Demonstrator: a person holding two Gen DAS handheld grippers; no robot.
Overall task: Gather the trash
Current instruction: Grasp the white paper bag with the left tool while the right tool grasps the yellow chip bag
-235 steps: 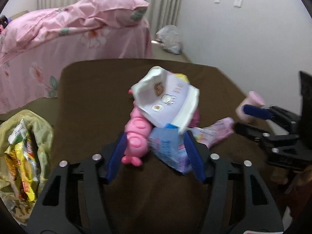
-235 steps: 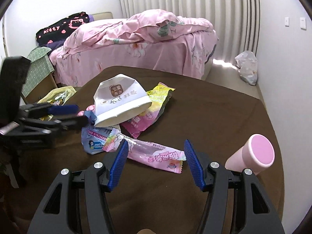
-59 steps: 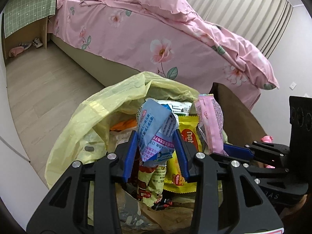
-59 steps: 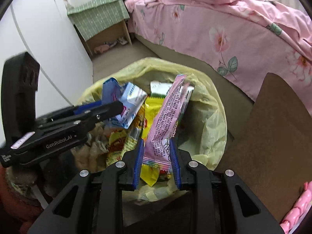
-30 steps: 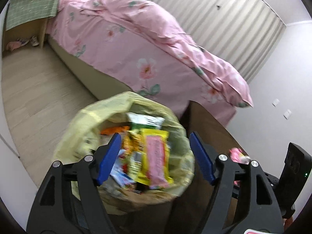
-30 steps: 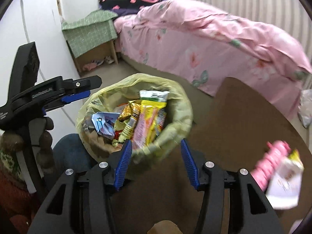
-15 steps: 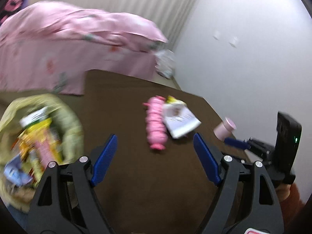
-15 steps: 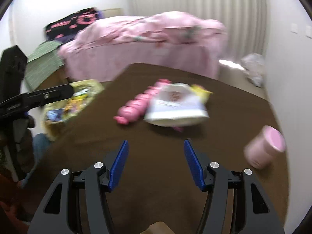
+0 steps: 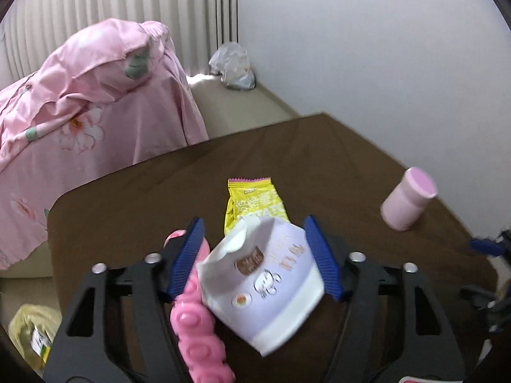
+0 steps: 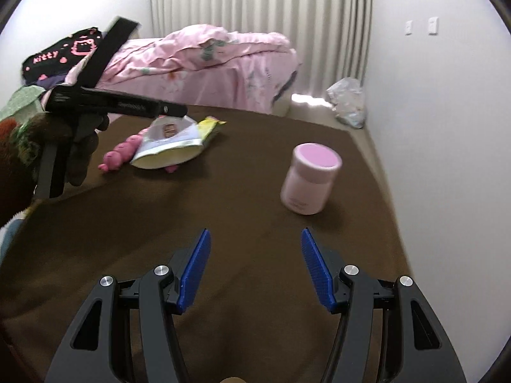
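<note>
A white and lilac paper bag [image 9: 268,284] lies on the brown table [image 9: 319,159], over a yellow snack packet [image 9: 254,201] and beside a pink segmented toy [image 9: 194,328]. My left gripper [image 9: 255,242] is open, its fingers on either side of the bag's top, above it. In the right wrist view the bag [image 10: 167,146], the yellow packet [image 10: 210,126] and the toy [image 10: 123,151] lie at the table's far left, under the left gripper [image 10: 179,110]. My right gripper [image 10: 254,255] is open and empty over bare table near the front.
A pink lidded jar [image 10: 308,180] stands at the table's right, also in the left wrist view [image 9: 408,202]. The yellow trash bag [image 9: 32,332] sits low at the left of the table. A pink bed [image 10: 207,63] lies behind. A plastic bag [image 10: 346,102] lies by the wall.
Both grippers have let go of wrappers into the yellow trash bag and swung back to the table. The left gripper has closed in on the paper bag; the right hangs back.
</note>
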